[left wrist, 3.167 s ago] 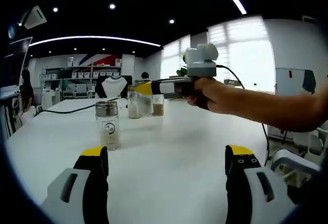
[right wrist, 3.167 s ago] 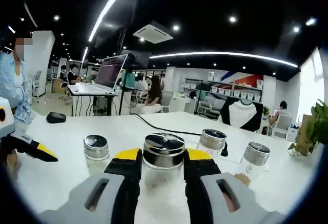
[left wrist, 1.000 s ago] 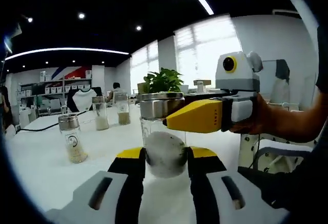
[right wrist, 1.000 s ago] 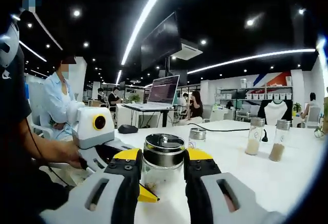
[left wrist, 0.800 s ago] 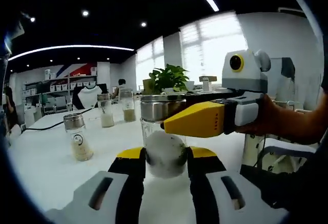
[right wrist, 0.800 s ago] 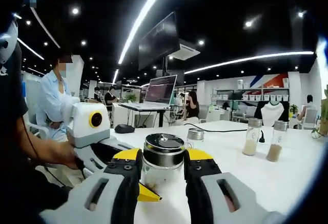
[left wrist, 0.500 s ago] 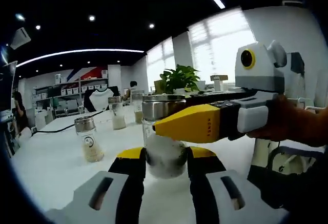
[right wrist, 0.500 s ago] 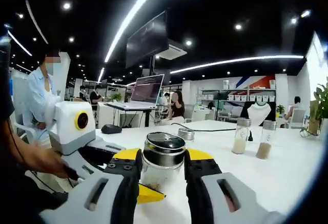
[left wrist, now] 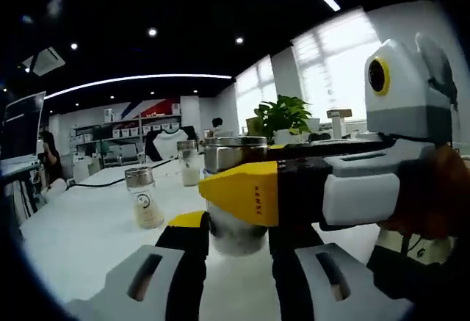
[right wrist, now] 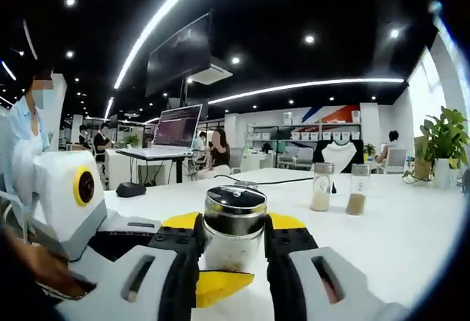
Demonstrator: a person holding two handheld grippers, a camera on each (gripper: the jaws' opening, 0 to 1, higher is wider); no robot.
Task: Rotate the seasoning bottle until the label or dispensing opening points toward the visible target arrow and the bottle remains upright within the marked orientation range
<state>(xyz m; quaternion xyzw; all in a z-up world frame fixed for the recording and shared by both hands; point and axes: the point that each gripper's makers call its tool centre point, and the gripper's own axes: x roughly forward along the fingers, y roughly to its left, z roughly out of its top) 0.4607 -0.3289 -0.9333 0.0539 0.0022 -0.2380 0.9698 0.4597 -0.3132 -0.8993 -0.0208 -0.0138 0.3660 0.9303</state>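
Compared with a second ago, the right gripper [left wrist: 242,192] has slid further across the left gripper view and now covers a good part of the seasoning bottle [left wrist: 235,229], while the bottle stays pinched between the left gripper [left wrist: 233,236] fingers [left wrist: 192,234], standing upright on the white counter [left wrist: 81,236]. Another small bottle [left wrist: 144,197] with a round label sits off to the left, well apart, and two more jars stand further back. A potted plant [left wrist: 283,114] is behind, by the window.

Over in the right gripper view, the same seasoning bottle [right wrist: 233,225] with its shiny metal lid is clamped between the right gripper [right wrist: 233,236] fingers [right wrist: 288,236], upright. Left gripper [right wrist: 220,284] comes in low from the left, its yellow tip just under the bottle. Two small jars [right wrist: 322,186] stand further out on the counter [right wrist: 396,225], and a laptop [right wrist: 175,131] sits on a desk behind.
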